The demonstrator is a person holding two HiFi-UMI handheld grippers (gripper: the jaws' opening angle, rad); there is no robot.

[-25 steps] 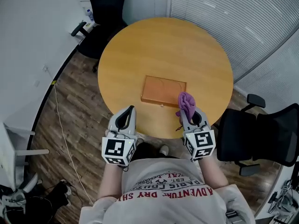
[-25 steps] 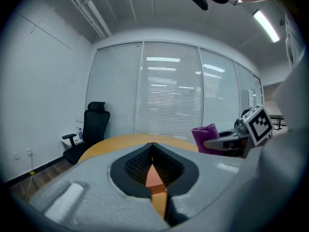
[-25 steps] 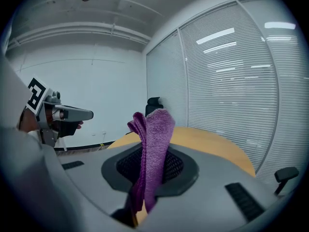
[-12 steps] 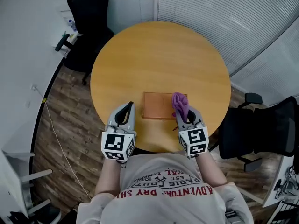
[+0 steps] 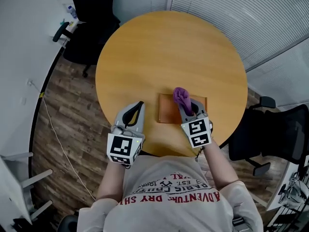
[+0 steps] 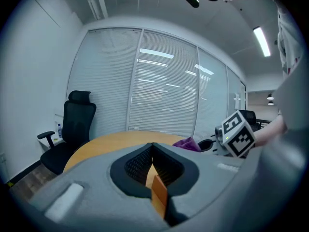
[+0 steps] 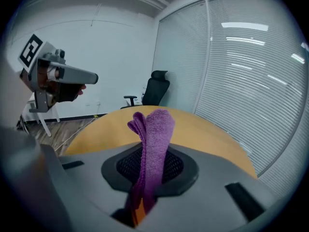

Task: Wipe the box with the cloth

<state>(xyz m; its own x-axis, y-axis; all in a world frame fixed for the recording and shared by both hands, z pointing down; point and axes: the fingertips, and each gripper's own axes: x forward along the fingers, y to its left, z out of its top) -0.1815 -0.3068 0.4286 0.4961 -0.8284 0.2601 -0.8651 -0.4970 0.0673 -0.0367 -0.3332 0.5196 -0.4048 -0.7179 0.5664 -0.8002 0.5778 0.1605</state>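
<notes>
A flat orange-brown box (image 5: 170,109) lies on the round wooden table (image 5: 164,52), near its front edge. My right gripper (image 5: 186,105) is shut on a purple cloth (image 5: 181,96), which sticks up from the jaws (image 7: 153,139) over the box's top. My left gripper (image 5: 136,111) hovers just left of the box with its jaws closed together and nothing between them. Through the slit between the left jaws I see a strip of the box (image 6: 158,197). The cloth (image 6: 186,143) and the right gripper's marker cube (image 6: 236,133) show to the right in the left gripper view.
A black office chair (image 5: 91,8) stands behind the table at the left; another black chair (image 5: 285,134) stands at the right. Window blinds (image 5: 241,13) run along the far right. A cable (image 5: 53,129) trails over the wooden floor at the left.
The right gripper has carried the cloth from the box's right end up onto the box top. The left gripper has stayed beside the box's left side. The head camera shifted.
</notes>
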